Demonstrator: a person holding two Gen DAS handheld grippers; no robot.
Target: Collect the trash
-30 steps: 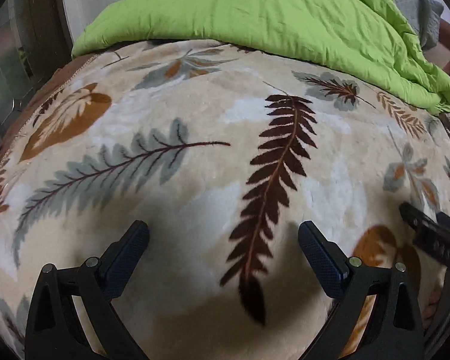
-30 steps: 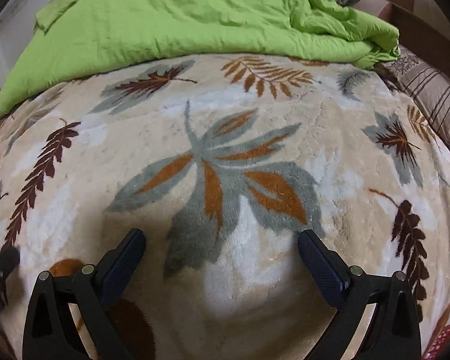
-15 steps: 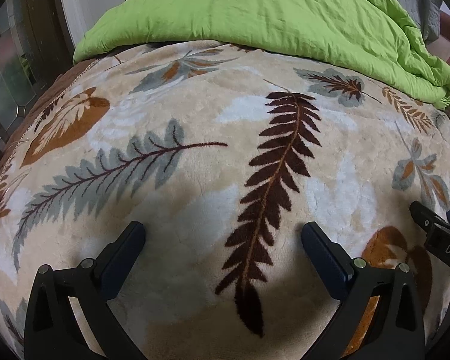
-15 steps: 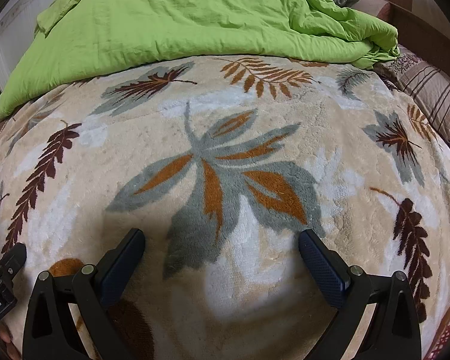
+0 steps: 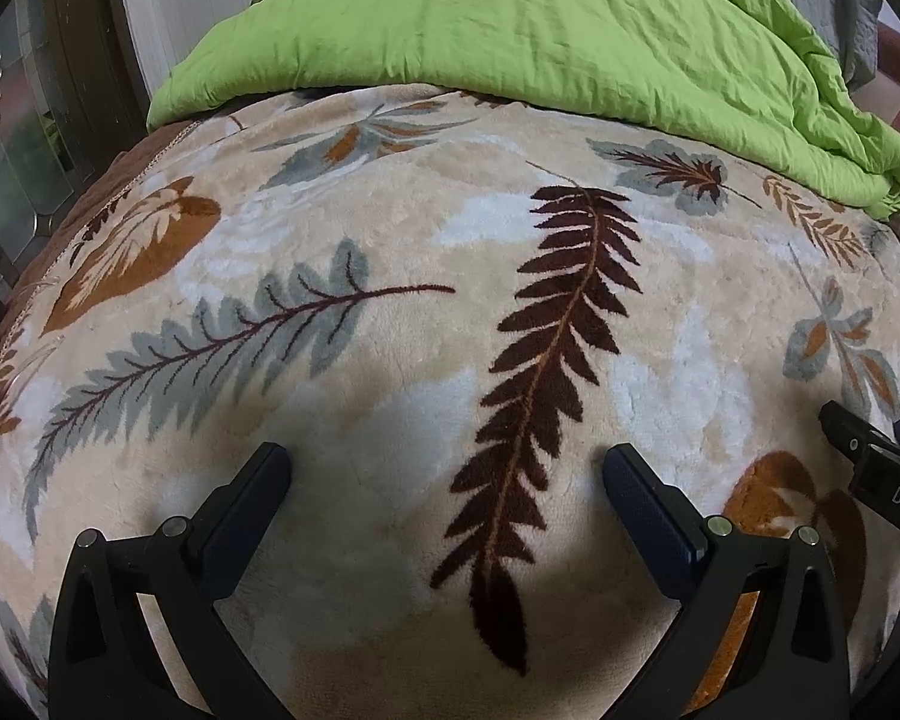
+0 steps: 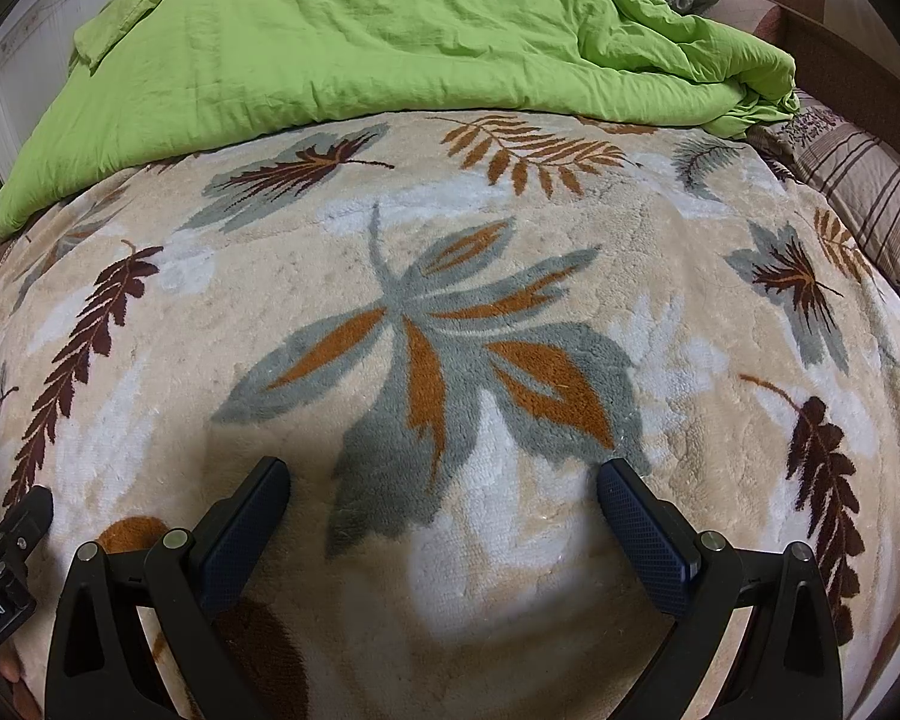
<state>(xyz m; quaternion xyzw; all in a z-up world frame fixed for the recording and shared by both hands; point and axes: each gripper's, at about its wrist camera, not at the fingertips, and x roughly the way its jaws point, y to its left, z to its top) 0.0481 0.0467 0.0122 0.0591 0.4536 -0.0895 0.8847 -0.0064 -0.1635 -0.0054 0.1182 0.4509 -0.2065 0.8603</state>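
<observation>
No trash shows in either view. My left gripper (image 5: pixel 447 468) is open and empty, held just above a beige plush blanket (image 5: pixel 390 360) printed with leaves. My right gripper (image 6: pixel 444 480) is open and empty too, above the same blanket (image 6: pixel 690 276) a little to the right. The right gripper's body shows at the right edge of the left wrist view (image 5: pixel 882 468). The left gripper's body shows at the left edge of the right wrist view (image 6: pixel 6 546).
A crumpled lime-green duvet (image 5: pixel 540 30) lies across the far side of the bed, also in the right wrist view (image 6: pixel 390 30). A striped pillow (image 6: pixel 870 180) lies at the right. A glass-panelled door (image 5: pixel 12 138) stands at the left.
Both grippers have drawn back slightly, so a bit more of the duvet shows. Both stay open and empty.
</observation>
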